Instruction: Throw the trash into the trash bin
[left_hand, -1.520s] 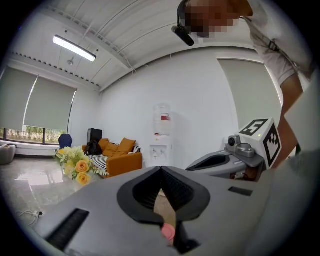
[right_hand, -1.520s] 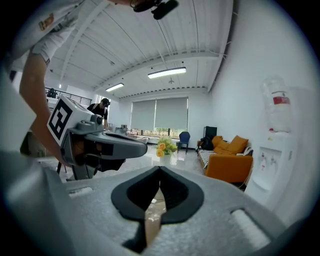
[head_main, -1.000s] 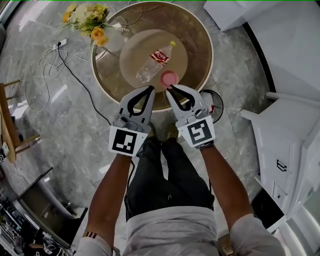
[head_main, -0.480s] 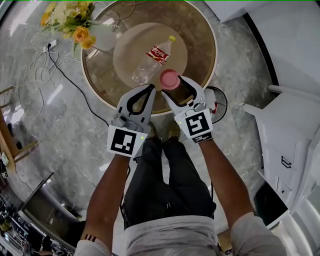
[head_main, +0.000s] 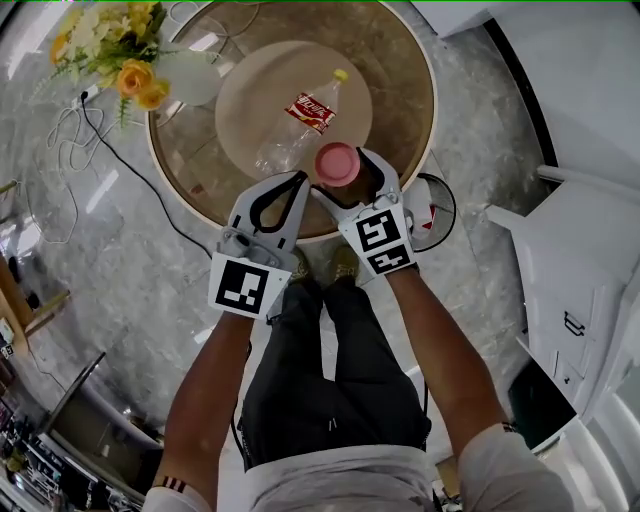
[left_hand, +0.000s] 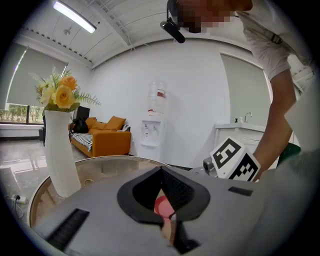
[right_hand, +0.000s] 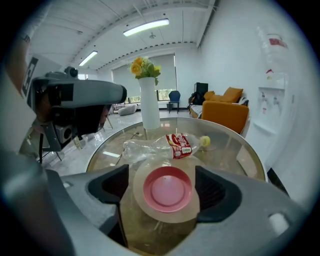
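Note:
A pink cup (head_main: 337, 163) with a pale rim stands upright near the front edge of the round glass table (head_main: 400, 60). Behind it lies a clear plastic bottle (head_main: 295, 118) with a red label and yellow cap. My right gripper (head_main: 345, 175) is open, and its jaws have just been opening. The cup (right_hand: 167, 189) sits between them with the bottle (right_hand: 165, 145) beyond. My left gripper (head_main: 299, 180) hovers shut and empty just left of the cup. Through the loop of the left gripper's (left_hand: 161, 172) jaws a bit of the pink cup (left_hand: 161, 206) shows.
A black trash bin (head_main: 436, 215) with something red inside stands on the floor by the table's right edge. A white vase (head_main: 185, 75) of flowers stands on the table's left side. Cables (head_main: 70, 130) trail on the floor at left; white cabinets (head_main: 590, 250) line the right.
Both grippers have come down toward the table's front edge. The right jaws, shut beside the cup before, now stand apart on either side of it.

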